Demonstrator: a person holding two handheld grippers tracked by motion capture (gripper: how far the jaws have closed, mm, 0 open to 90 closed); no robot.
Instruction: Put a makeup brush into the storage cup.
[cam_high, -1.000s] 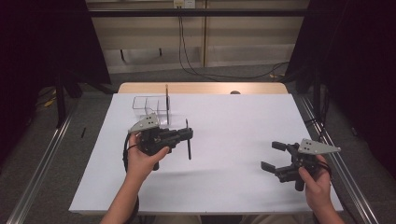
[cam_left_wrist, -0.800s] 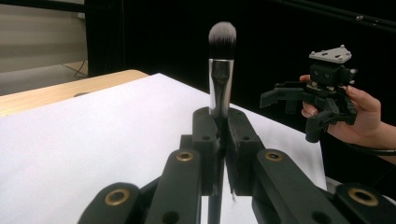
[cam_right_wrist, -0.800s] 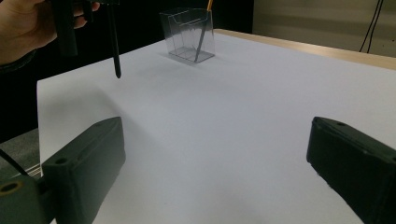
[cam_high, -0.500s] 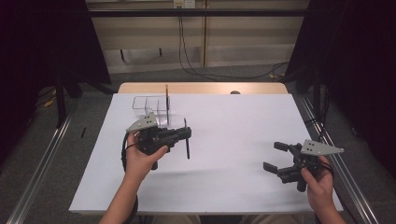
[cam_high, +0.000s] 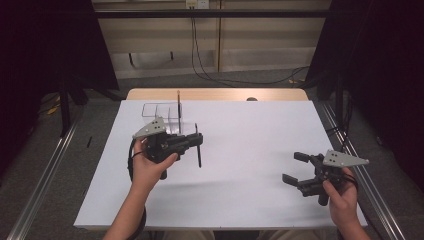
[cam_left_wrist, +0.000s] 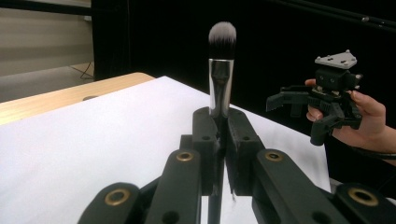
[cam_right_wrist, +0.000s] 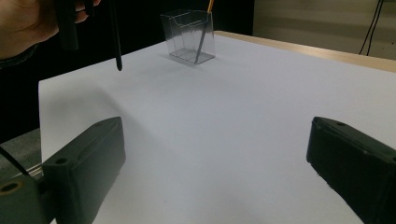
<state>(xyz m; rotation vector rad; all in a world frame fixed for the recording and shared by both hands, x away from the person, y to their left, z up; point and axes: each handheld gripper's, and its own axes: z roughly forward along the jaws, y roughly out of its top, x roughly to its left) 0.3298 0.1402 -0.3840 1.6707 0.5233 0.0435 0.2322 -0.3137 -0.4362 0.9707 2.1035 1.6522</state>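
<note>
**Item 1. Left tool**, black, two-jawed, held in the person's left hand. Jaws together, clamped on the stem of item 2; in the left gripper view the pads press it from both sides just below the ferrule.

**Item 2. Makeup brush**, slim black handle, silver ferrule, grey bristles with a pale tip. It stands upright in the left tool, with the bristles above the jaws and the handle end hanging below them. In the right gripper view that end is clear of the desk.

**Item 3. Clear plastic holder**, box-shaped with compartments, standing on the desk just behind the left tool. A thin dark stick leans in it; which compartment cannot be told.

**Item 4. Desk**, white-covered, wooden edge at the far side.

**Item 5. Right tool**, black, in the person's right hand, well to the right of item 1. Jaws apart, nothing between them, low over the desk.

**Change noted.** Almost none: over the last second both tools keep their places and the grip on the brush stays closed.

**Reading.** The brush is secured and lifted, but its transfer has not begun. The holder behind the left tool looks the likely destination, and the right tool looks idle.
</note>
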